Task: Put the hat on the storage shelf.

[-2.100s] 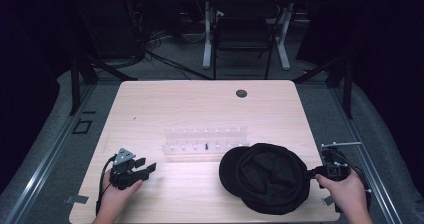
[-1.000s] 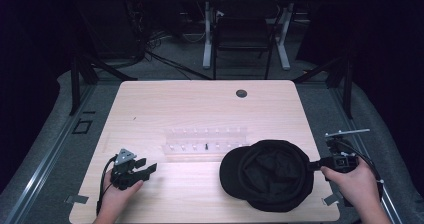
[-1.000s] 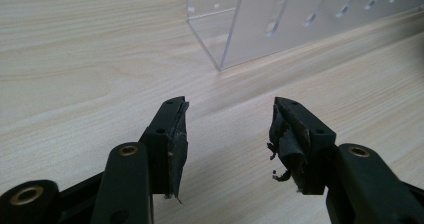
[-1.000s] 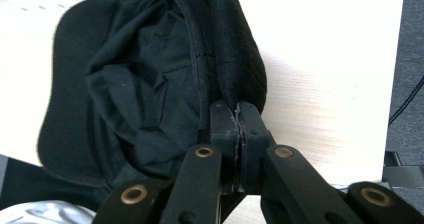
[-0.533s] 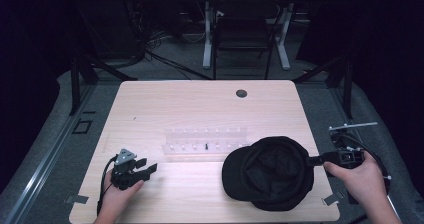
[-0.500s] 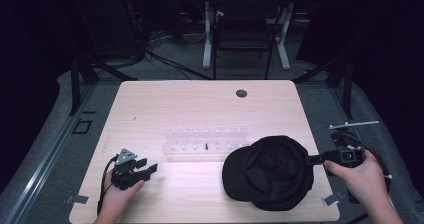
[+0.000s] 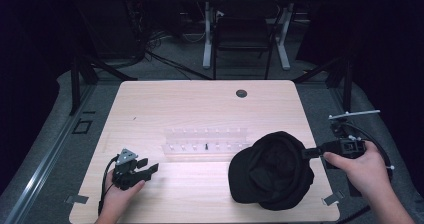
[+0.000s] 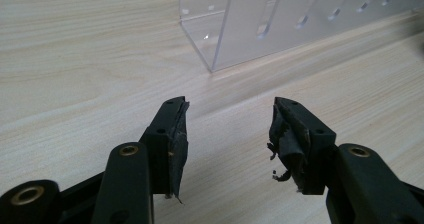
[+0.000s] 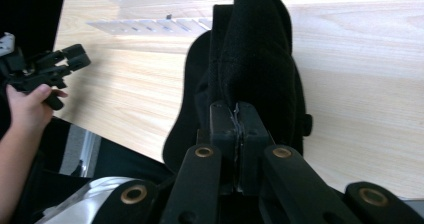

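Since the earlier frames the right gripper (image 7: 314, 151) has drawn out past the table's right edge, dragging the black cap (image 7: 272, 170) rightward with it. Its jaws are pressed together on the cap's edge, the fabric rising just ahead of them. The left gripper (image 8: 227, 129) rests on the wooden table (image 7: 200, 104), jaws wide apart and empty, with the clear rack (image 8: 280, 24) just beyond them.
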{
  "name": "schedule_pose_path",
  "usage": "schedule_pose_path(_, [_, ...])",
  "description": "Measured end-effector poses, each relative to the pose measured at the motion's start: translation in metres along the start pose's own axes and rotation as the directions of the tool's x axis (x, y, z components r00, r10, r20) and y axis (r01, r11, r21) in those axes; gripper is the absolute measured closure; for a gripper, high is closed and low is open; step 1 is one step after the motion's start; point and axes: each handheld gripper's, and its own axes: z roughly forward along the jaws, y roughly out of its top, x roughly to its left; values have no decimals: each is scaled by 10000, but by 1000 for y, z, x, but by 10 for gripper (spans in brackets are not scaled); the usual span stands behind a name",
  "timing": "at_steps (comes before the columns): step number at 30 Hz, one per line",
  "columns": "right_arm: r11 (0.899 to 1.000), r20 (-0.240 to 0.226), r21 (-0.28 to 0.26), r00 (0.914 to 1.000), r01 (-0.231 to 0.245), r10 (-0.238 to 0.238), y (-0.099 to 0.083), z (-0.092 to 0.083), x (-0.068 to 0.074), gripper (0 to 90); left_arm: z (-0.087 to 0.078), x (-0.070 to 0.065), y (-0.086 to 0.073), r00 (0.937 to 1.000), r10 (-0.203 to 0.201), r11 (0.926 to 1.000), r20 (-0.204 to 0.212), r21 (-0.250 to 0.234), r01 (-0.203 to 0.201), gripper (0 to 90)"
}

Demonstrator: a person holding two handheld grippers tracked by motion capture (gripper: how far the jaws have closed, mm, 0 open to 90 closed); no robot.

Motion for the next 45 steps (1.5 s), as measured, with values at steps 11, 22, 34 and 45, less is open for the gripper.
schedule_pose_path(11, [9997, -1007, 72, 9947, -214, 220, 8, -7, 6, 887, -1, -1, 1, 9999, -73, 10000, 75, -62, 73, 485])
schedule_pose_path(22, [9995, -1605, -92, 9866, -311, 292, 11, -12, 14, 887, -1, -7, 4, 9993, 50, 9999, 371, -124, -45, 485])
schedule_pose_path(34, [9989, -2282, -338, 9733, -339, 253, 18, -12, 22, 887, -2, -11, 3, 9988, 196, 9997, 447, -135, -190, 484])
schedule_pose_path(45, [9987, -2646, -399, 9642, -308, 191, 26, -17, 27, 887, 0, -20, 6, 9972, 411, 9991, 633, -83, -406, 491])
